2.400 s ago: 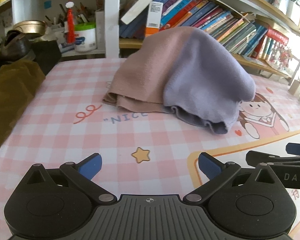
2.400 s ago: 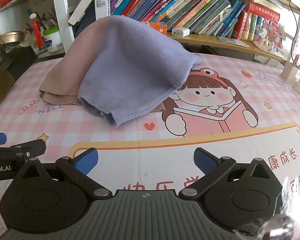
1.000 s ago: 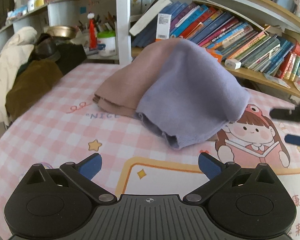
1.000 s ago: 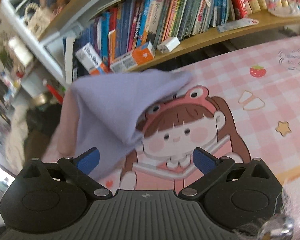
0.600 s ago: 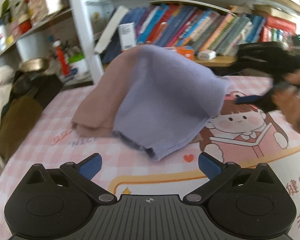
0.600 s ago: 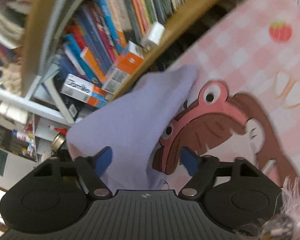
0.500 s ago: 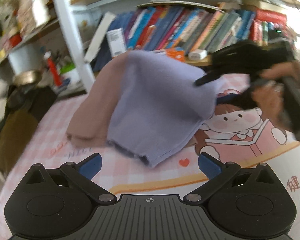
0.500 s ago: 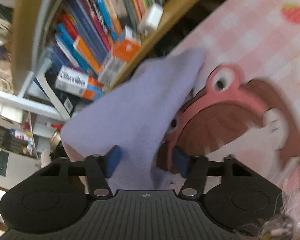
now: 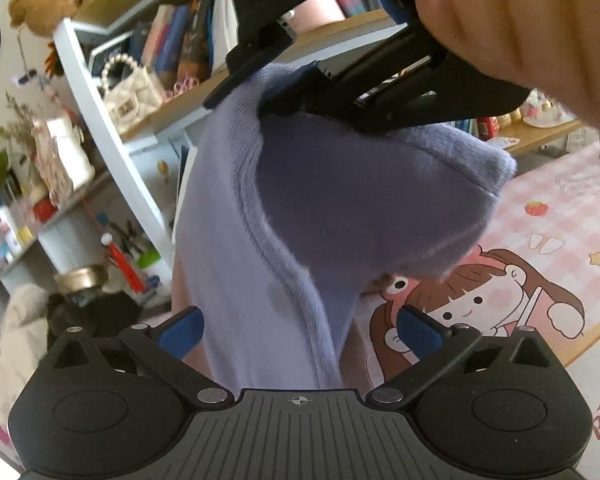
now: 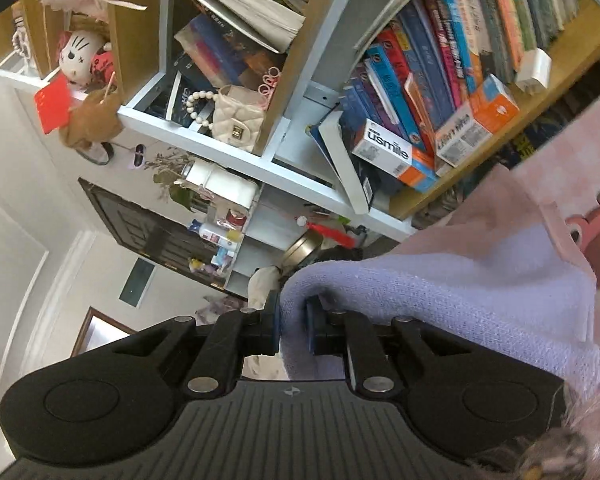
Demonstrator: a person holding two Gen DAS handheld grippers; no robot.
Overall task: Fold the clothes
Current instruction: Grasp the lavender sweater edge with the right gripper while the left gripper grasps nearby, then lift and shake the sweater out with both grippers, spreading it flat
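Right tool closing on lavender garment

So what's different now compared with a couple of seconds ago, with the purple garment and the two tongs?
The right tongs went to the purple garment, are closing on a fold of it and have lifted it off the table. The left tongs stayed open and now have the hanging cloth between them. The pink garment remains underneath.

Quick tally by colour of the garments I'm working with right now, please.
Purple garment: 1, pinched in the closing right gripper
Pink garment: 1, beneath it
Total: 2
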